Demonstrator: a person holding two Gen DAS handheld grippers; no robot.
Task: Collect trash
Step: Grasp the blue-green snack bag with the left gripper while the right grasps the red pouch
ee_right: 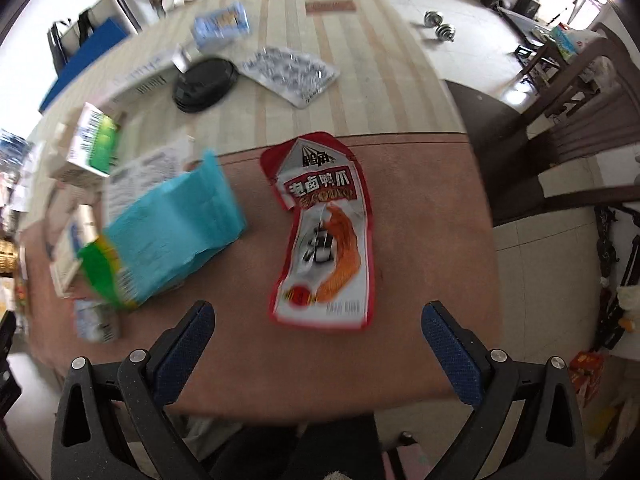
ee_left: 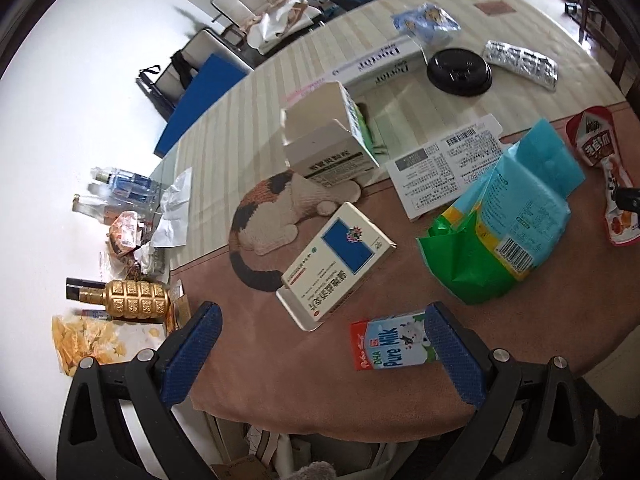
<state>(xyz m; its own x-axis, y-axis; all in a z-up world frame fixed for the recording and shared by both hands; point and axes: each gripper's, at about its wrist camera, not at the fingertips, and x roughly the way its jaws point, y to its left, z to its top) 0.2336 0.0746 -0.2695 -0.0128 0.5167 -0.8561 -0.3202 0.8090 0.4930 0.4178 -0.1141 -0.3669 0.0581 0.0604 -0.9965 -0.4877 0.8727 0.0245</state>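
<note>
Lay flat on the brown mat near the table's front edge: a red-and-white snack wrapper (ee_right: 324, 236), empty-looking, just ahead of the right gripper (ee_right: 318, 330) and between the lines of its two blue pads. Touched nothing there — jaws spread wide, empty. Sat to the wrapper's left, crumpled, a teal-and-green bag (ee_right: 168, 236), blurred in the right wrist view. Stood just ahead of the left gripper (ee_left: 320, 330), partly behind its right pad, a small milk carton (ee_left: 390, 342) lying on its side — jaws likewise wide apart, holding nothing. Rested beyond that a blue-and-white medicine box (ee_left: 336, 266), an opened white carton (ee_left: 326, 144) and a knitted cat-shaped coaster (ee_left: 266, 216). Farther back on the striped cloth: a black lid (ee_left: 458, 70) beside a silver blister pack (ee_left: 520, 64).
</note>
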